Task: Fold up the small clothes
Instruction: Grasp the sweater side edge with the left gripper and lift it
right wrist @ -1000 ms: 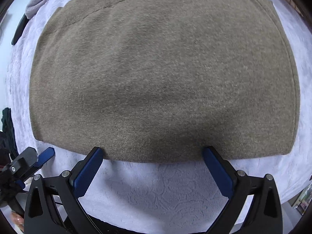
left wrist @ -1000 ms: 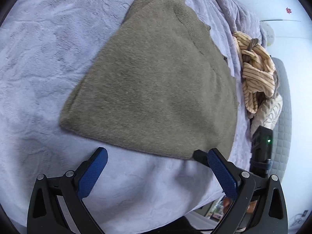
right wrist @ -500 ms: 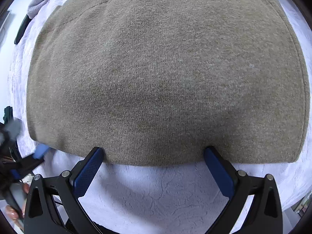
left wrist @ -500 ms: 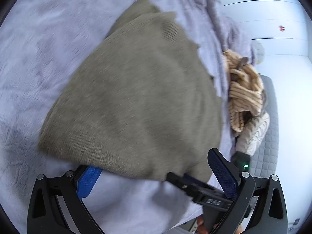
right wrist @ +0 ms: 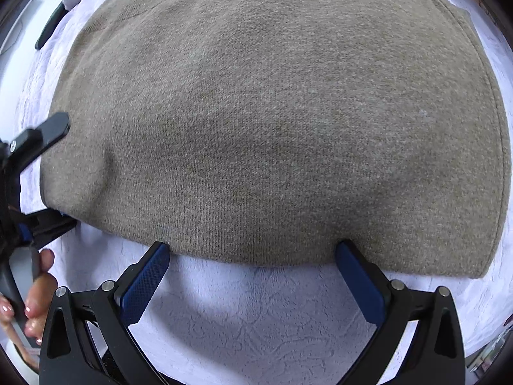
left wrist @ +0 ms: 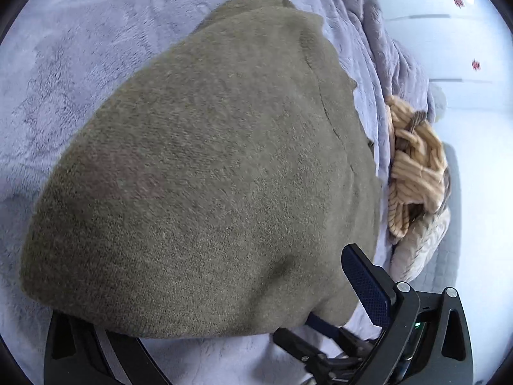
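An olive-brown knit sweater (left wrist: 224, 160) lies folded flat on a lilac blanket (left wrist: 80, 48). My left gripper (left wrist: 218, 282) is open at its near corner. Its left finger is hidden under the sweater's edge, and its right finger (left wrist: 365, 282) shows beside the cloth. In the right wrist view the sweater (right wrist: 272, 112) fills most of the frame. My right gripper (right wrist: 251, 248) is open, with both blue fingertips touching the near hem. The left gripper (right wrist: 59, 176) straddles the sweater's left corner there, one finger above and one below, held by a hand (right wrist: 35, 288).
A tan-and-cream striped garment (left wrist: 413, 166) and a pale patterned cloth (left wrist: 423, 250) are heaped at the blanket's right edge, beside a grey quilted surface (left wrist: 449, 256). A dark flat object (right wrist: 48, 32) lies at the far left. Bare blanket (right wrist: 256, 320) lies under my right gripper.
My left gripper has pushed forward onto the sweater's near corner, its left finger sliding under the edge. The right gripper has come up to the hem. The corner is slightly raised.
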`<control>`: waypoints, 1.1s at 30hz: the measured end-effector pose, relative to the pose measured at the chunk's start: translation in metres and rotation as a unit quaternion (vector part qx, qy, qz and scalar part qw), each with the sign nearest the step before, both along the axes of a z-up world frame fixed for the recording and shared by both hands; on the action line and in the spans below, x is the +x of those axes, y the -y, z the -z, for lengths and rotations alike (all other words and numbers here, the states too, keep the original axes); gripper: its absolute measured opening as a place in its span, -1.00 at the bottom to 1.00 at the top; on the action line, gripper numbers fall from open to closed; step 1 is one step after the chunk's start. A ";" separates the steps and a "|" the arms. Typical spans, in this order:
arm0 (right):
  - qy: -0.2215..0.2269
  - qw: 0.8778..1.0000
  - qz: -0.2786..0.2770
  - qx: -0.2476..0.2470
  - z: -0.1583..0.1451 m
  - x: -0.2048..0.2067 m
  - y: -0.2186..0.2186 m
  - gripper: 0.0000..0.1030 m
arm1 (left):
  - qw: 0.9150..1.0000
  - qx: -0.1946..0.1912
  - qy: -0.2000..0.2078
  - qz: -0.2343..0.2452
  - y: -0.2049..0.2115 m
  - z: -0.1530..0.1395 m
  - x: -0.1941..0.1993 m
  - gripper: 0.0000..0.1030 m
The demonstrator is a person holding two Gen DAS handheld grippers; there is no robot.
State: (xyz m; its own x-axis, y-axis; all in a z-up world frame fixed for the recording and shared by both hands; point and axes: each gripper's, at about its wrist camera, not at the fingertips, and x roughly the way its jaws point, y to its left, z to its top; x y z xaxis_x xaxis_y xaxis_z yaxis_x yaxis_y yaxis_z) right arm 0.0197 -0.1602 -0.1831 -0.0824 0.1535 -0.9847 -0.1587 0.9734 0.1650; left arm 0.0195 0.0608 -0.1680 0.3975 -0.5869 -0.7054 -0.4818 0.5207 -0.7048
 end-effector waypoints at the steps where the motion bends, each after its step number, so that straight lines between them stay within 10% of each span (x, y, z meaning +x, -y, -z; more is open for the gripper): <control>1: 0.000 1.000 -0.001 0.000 0.001 -0.003 0.000 1.00 | 1.000 -0.016 -0.005 -0.010 -0.003 0.003 0.000 1.00; 5: -0.029 1.000 -0.005 -0.006 0.010 -0.012 -0.005 1.00 | 0.998 -0.048 -0.016 -0.035 -0.013 0.008 -0.001 1.00; 14: 0.029 0.999 0.029 0.028 -0.024 -0.033 0.000 0.94 | 0.984 0.156 0.018 0.087 0.038 -0.033 0.003 0.54; 19: 0.043 0.996 0.041 0.067 -0.027 -0.033 0.003 -0.42 | 0.984 0.158 0.013 0.082 0.035 -0.033 0.004 0.32; 22: 0.031 0.996 0.037 0.075 -0.013 -0.024 -0.001 -0.50 | 0.988 0.141 0.004 0.061 0.027 -0.029 0.004 0.21; 27: 0.023 0.996 0.021 0.081 0.019 -0.018 -0.009 -0.50 | 0.989 0.146 -0.017 0.034 0.016 -0.024 -0.001 -0.62; 33: 0.015 0.992 0.038 0.120 0.029 -0.021 0.007 -0.54 | 0.962 0.256 0.042 0.089 0.053 -0.071 0.006 -0.83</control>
State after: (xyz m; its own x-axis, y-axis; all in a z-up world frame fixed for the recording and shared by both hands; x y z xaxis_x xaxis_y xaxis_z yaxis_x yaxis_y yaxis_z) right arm -0.0016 -0.1671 -0.2119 -0.0322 0.3888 -0.9208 -0.0942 0.9160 0.3901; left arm 0.0252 0.0077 -0.0974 0.3911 -0.2351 -0.8898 -0.3047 0.8792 -0.3663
